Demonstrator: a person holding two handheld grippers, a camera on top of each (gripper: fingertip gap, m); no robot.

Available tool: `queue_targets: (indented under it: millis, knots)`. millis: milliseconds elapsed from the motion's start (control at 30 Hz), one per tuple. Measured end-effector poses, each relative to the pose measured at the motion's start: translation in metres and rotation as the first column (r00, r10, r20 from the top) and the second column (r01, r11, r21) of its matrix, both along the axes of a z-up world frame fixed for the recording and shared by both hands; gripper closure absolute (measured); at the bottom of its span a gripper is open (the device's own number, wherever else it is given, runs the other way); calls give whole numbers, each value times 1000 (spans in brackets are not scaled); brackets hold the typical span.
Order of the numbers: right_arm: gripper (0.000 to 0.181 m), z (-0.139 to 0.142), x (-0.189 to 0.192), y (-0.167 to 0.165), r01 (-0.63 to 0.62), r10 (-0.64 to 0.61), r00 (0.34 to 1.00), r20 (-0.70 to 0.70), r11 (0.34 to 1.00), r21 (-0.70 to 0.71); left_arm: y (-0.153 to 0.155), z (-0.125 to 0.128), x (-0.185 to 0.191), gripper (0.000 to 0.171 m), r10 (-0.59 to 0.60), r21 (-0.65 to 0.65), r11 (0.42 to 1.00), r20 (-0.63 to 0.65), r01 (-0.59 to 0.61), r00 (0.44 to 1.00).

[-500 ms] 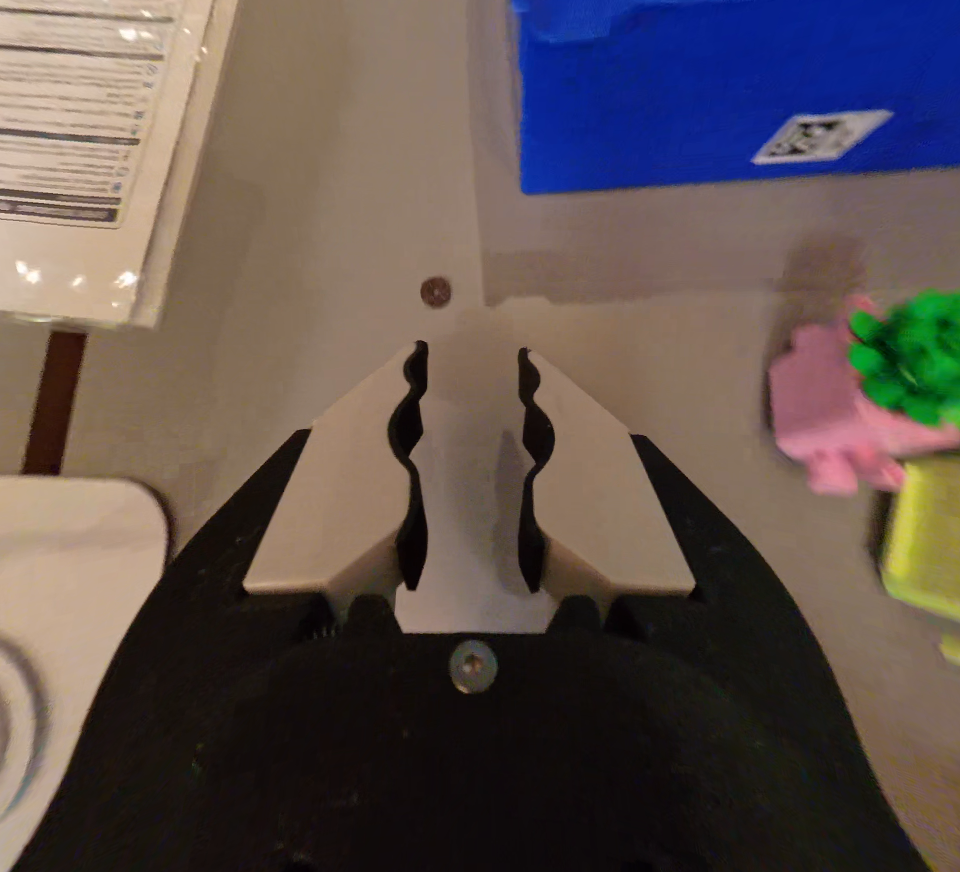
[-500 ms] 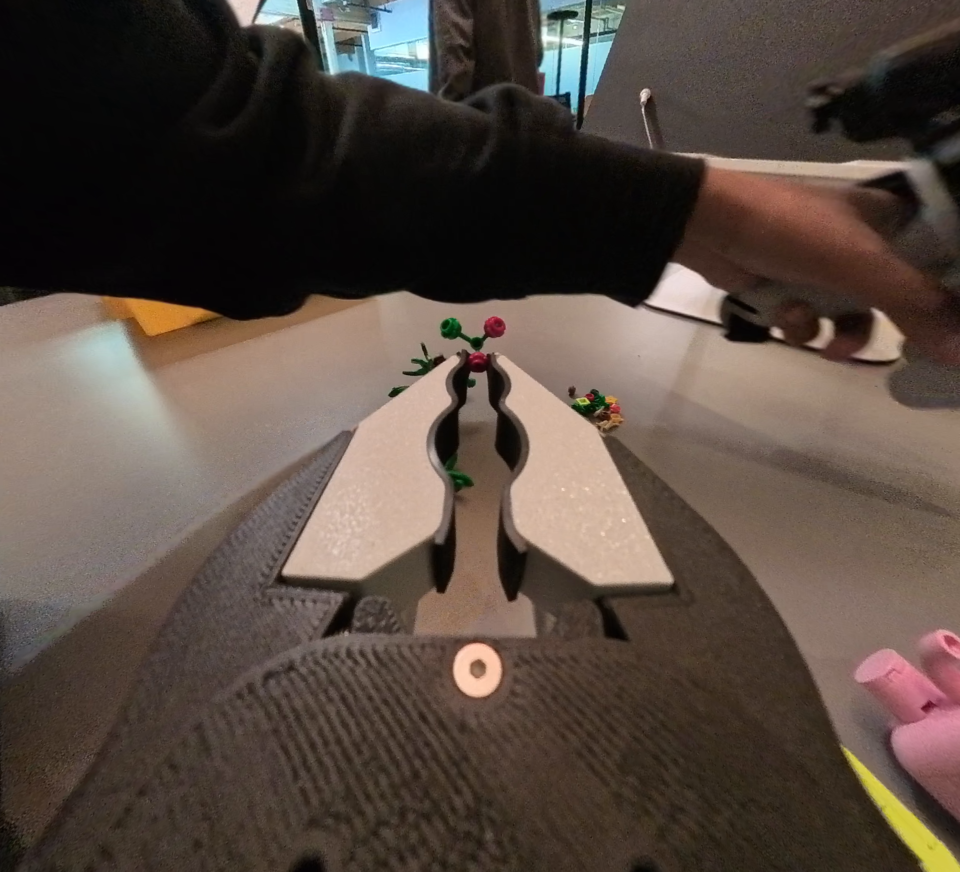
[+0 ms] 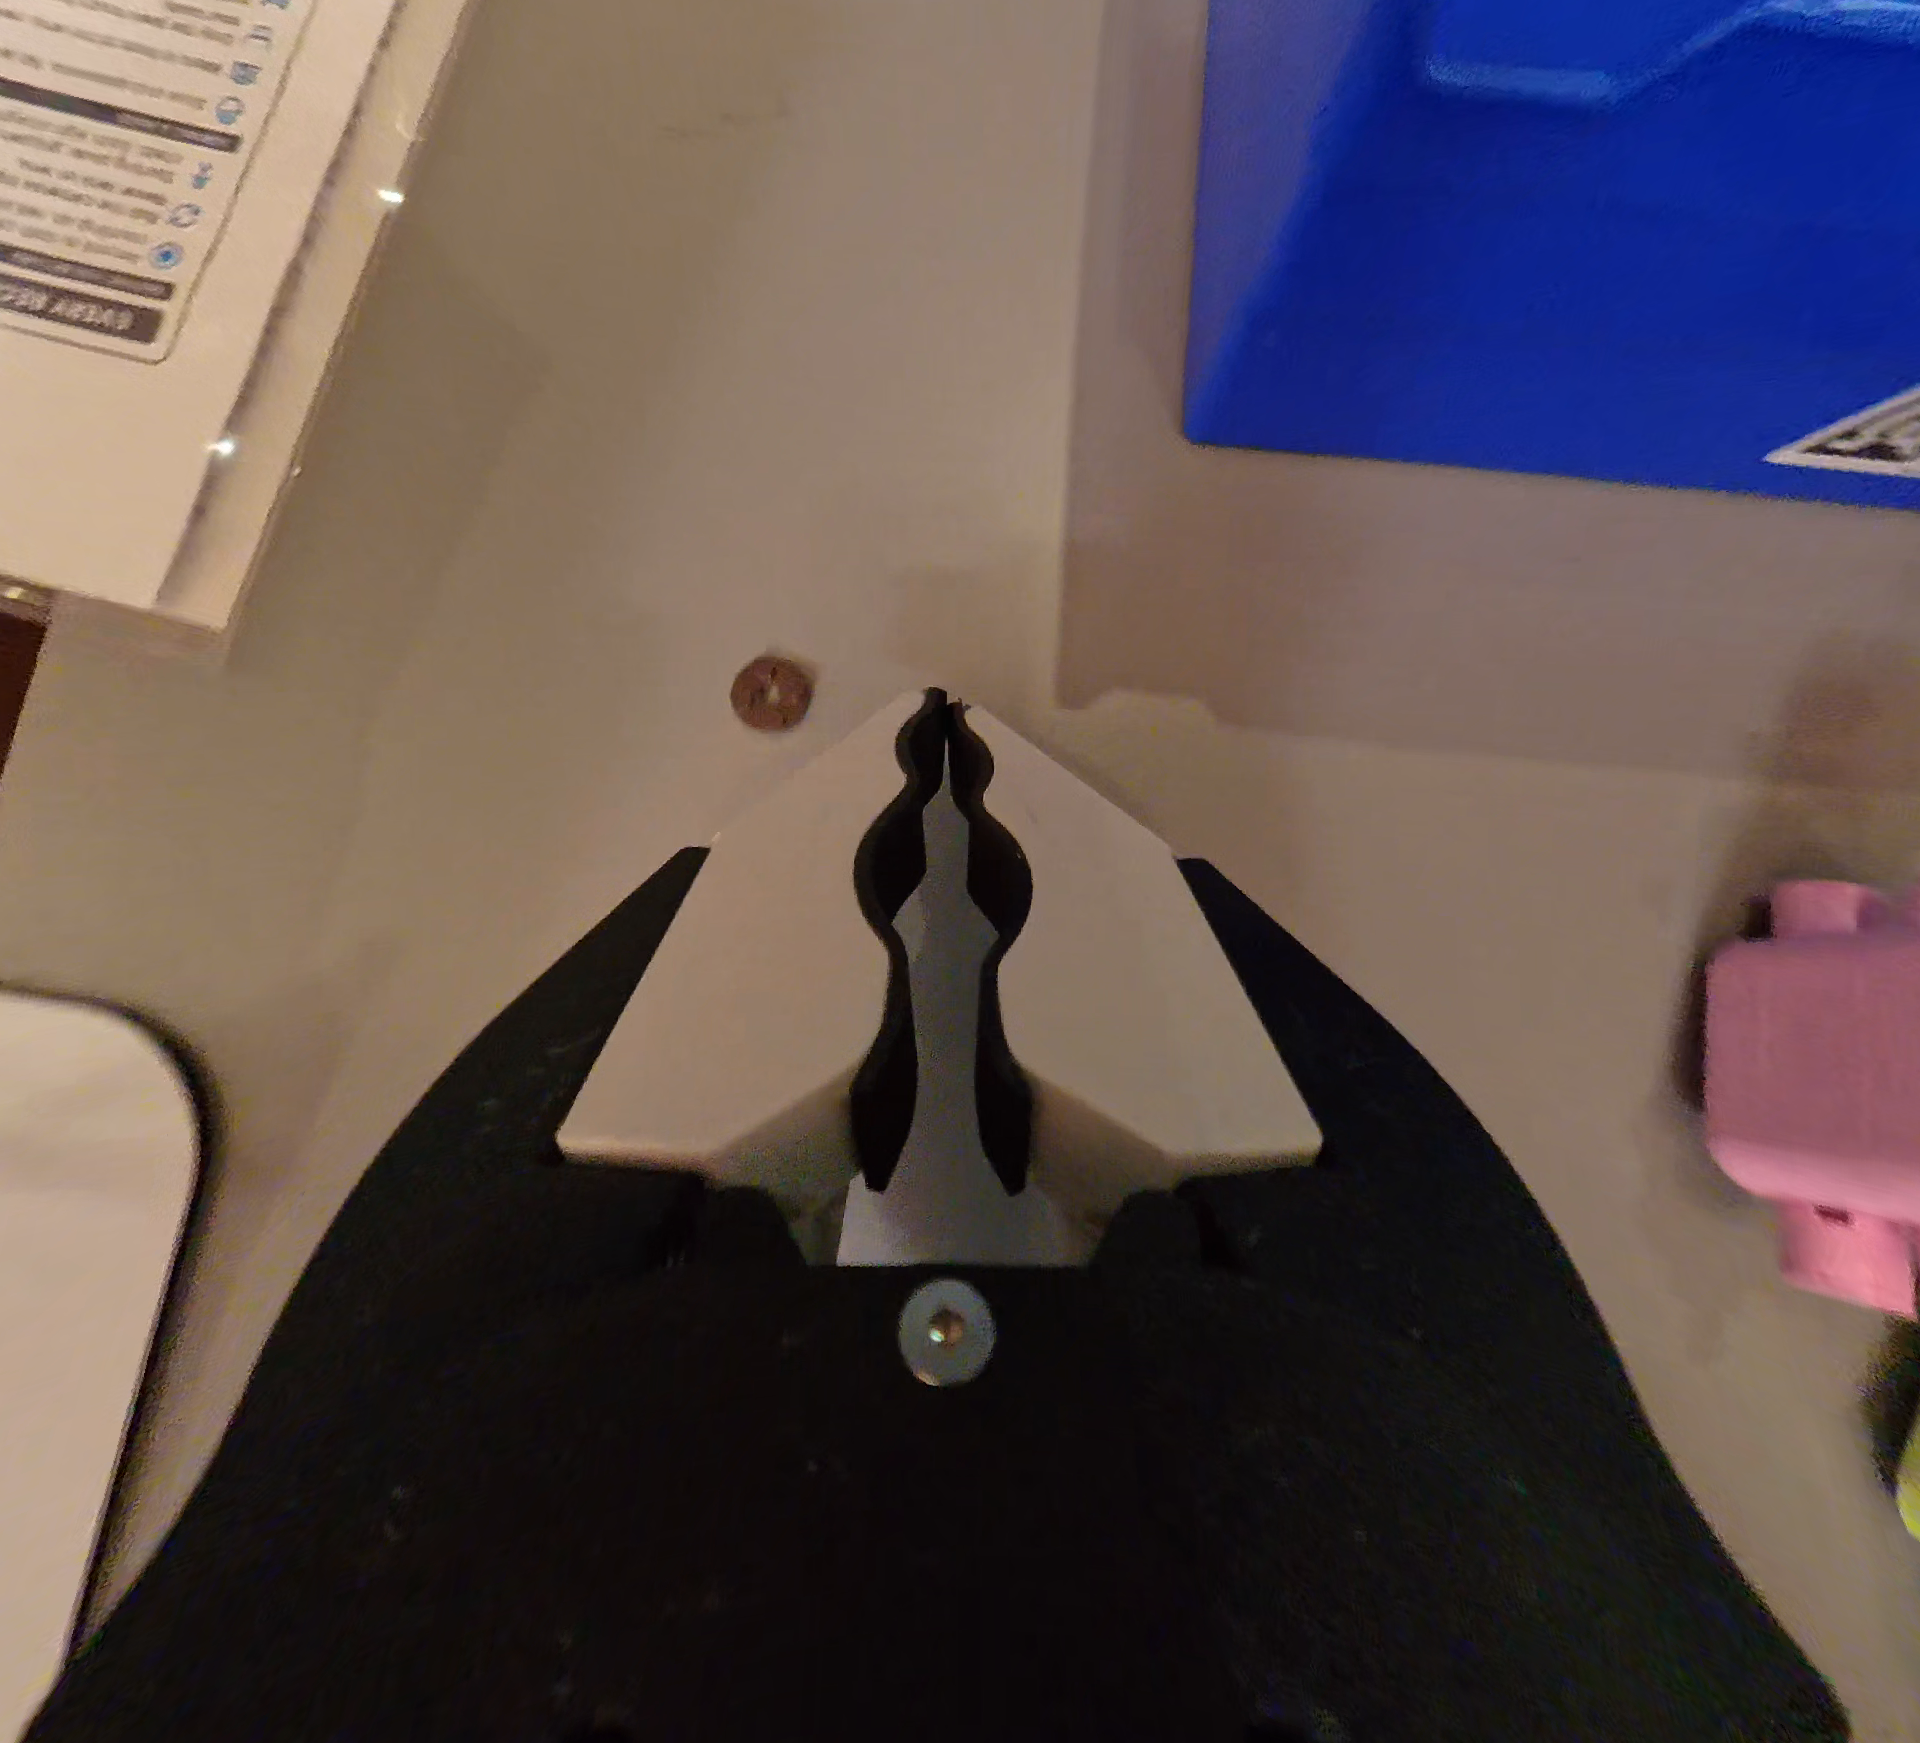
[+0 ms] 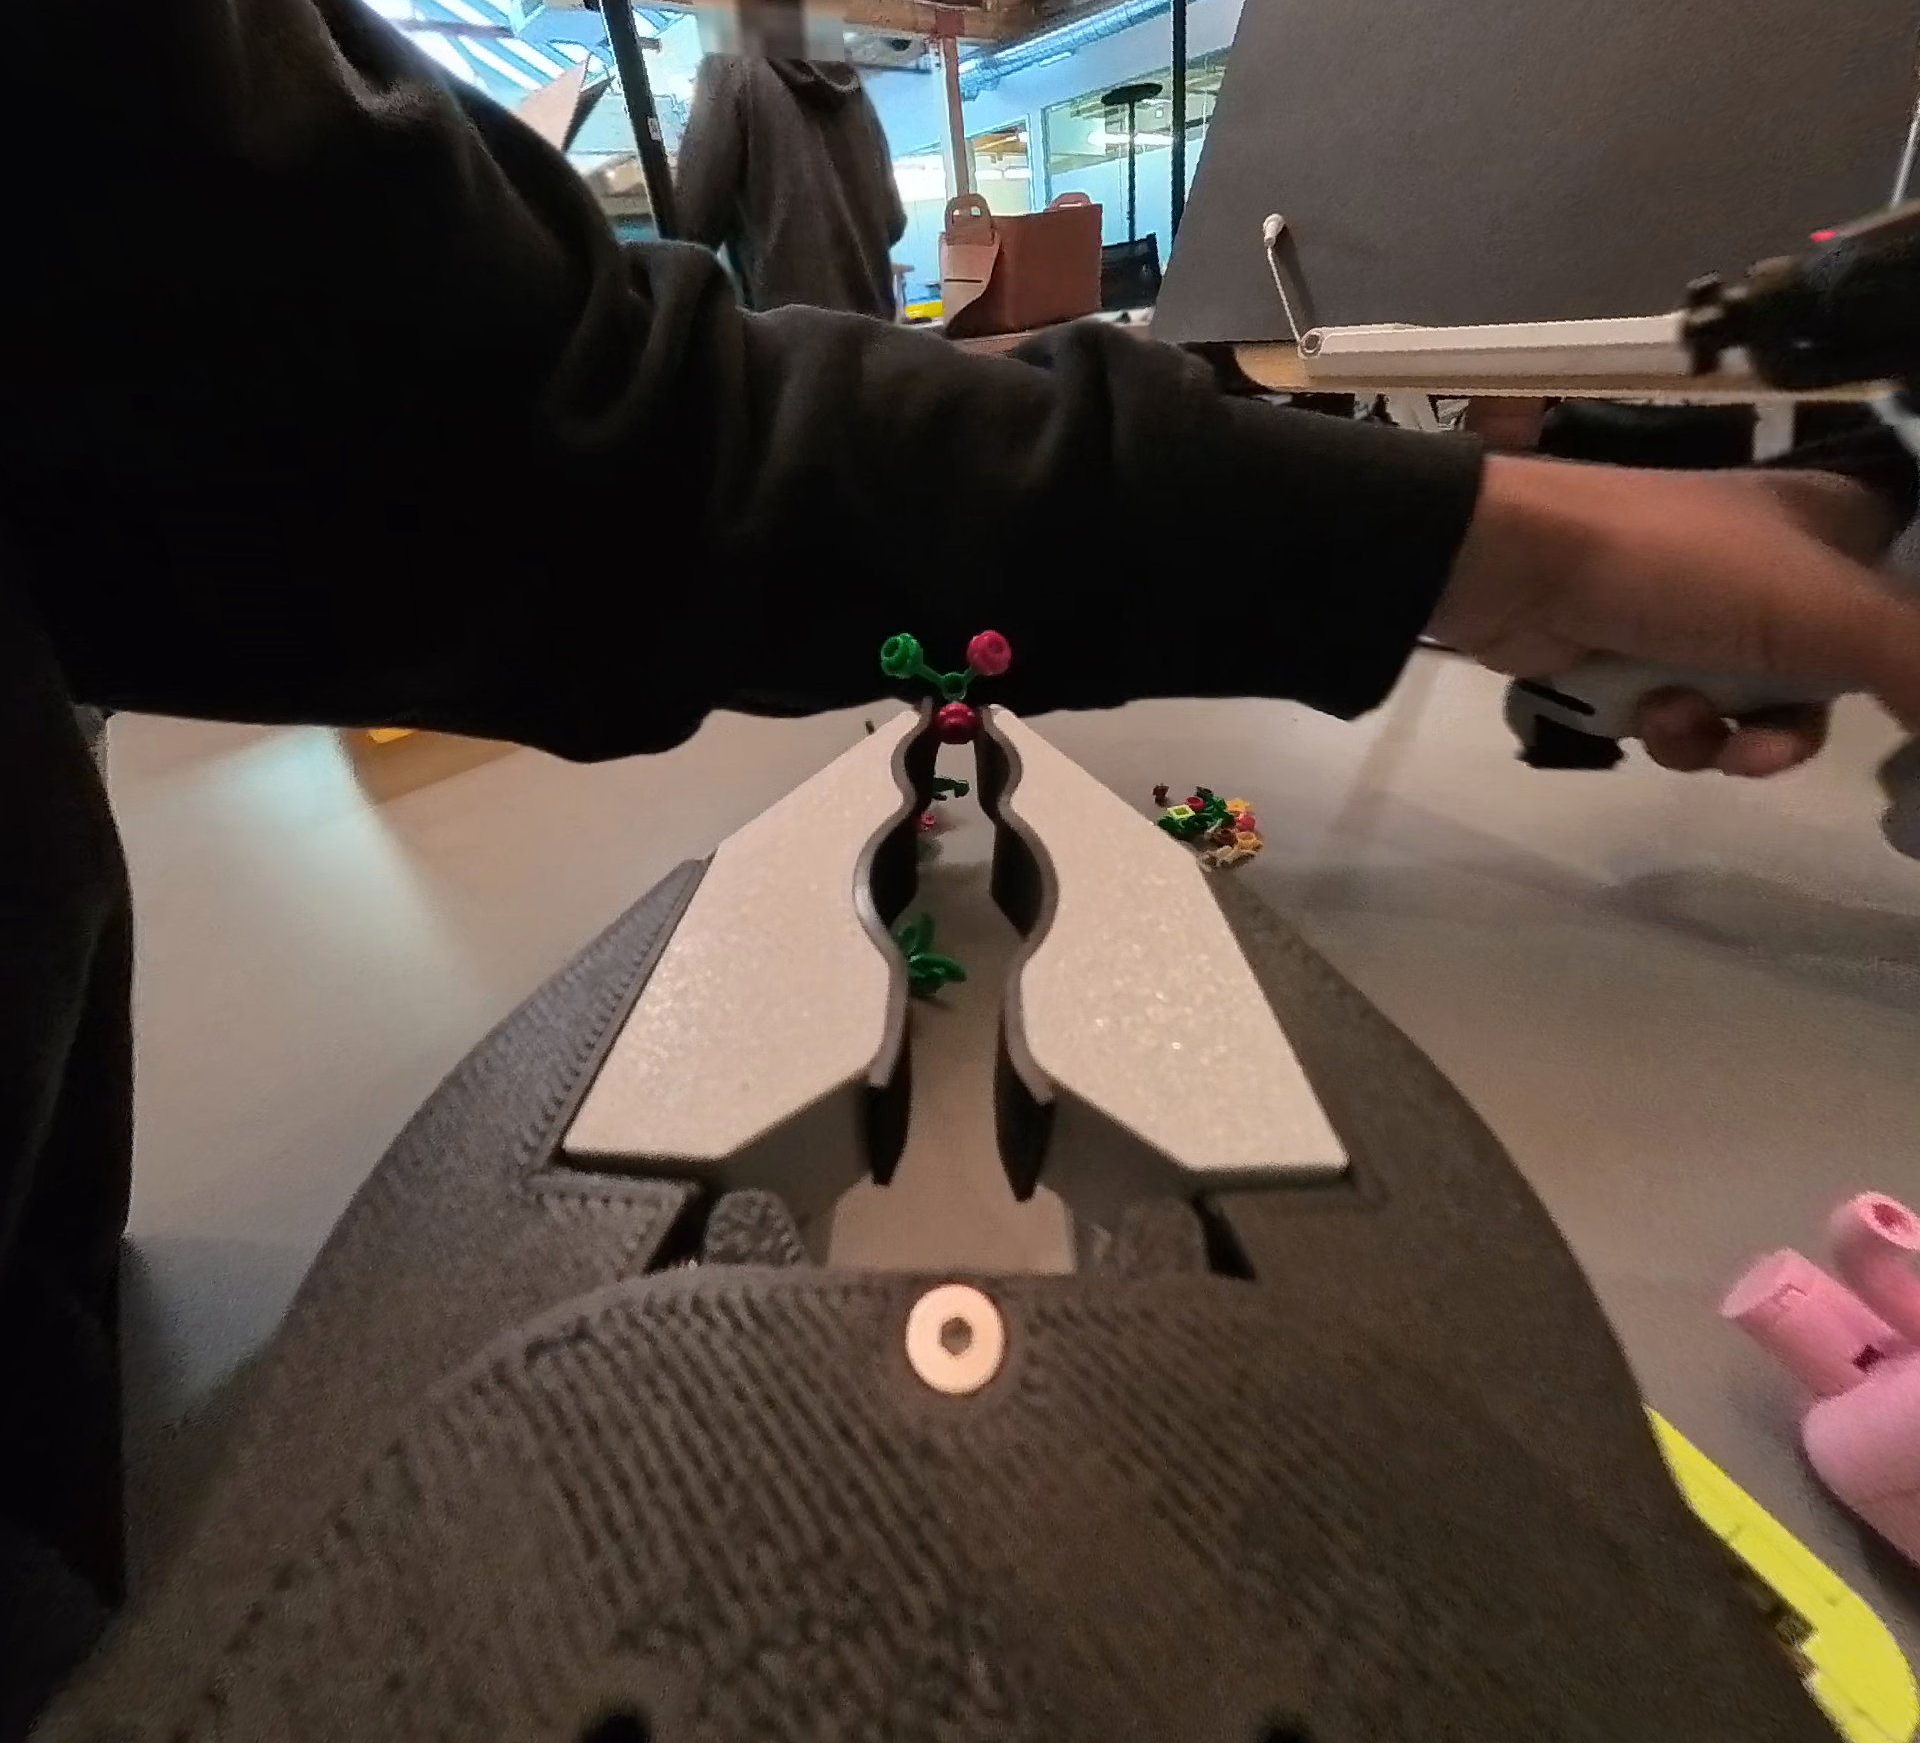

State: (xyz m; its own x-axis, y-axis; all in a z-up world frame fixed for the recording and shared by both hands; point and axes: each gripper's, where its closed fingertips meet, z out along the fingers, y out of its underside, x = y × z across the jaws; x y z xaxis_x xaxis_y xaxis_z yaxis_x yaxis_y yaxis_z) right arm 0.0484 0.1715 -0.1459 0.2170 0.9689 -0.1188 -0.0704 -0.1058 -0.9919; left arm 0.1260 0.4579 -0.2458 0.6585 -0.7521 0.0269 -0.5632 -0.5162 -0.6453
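— The jaws first. How do they stand on the left gripper?

— Drawn together until the tips meet, with nothing visible between them. They point down at the pale tabletop, just beside a small brown disc set in its surface.

— And around it?

— A blue bin ahead to the right, a sheet of printed paper in a clear sleeve ahead to the left, and a blurred pink block piece off to the right, well apart from the tips.

— The right gripper?

— Its jaws are nearly closed, pinching a small toy sprig at the very tips: a green stem with red berries, one berry sitting right between the tips, the other berry and a green bud standing above them.

— What lies near it?

— On the tabletop beneath, a loose green leaf piece shows through the gap, and a little heap of coloured bits sits to the right. A dark sleeve crosses in front, its hand gripping a handle at the far right. Pink pegs show at the lower right.
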Motion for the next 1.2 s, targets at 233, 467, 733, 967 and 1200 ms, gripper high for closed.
queue_targets:
  millis: [233, 467, 733, 967, 1200]
  knots:
    - [176, -1, -2, -4, -5, 5, 1000, 9, 1000, 14, -13, 27, -51, 171, 80, 74, 994, 64, -85, 995]
    - [176, -3, -7, -7, -10, 8, 999, 36, 999, 38, 21, -15, -23, 124, 143, 51, 989, -41, -141, 989]
    - [176, 0, -2, -5, -9, 9, 1000, 9, 1000, 21, 6, 5, -28, 159, 133, 68, 989, -36, -131, 990]
    - [176, -2, -6, -12, -24, 23, 999, 26, 999, 47, -107, 27, -89, 159, 99, -45, 994, -41, -101, 994]
    - [176, -2, -7, -13, -23, 21, 999, 32, 998, 51, -180, 13, -128, 160, 183, -92, 976, -148, -198, 972]
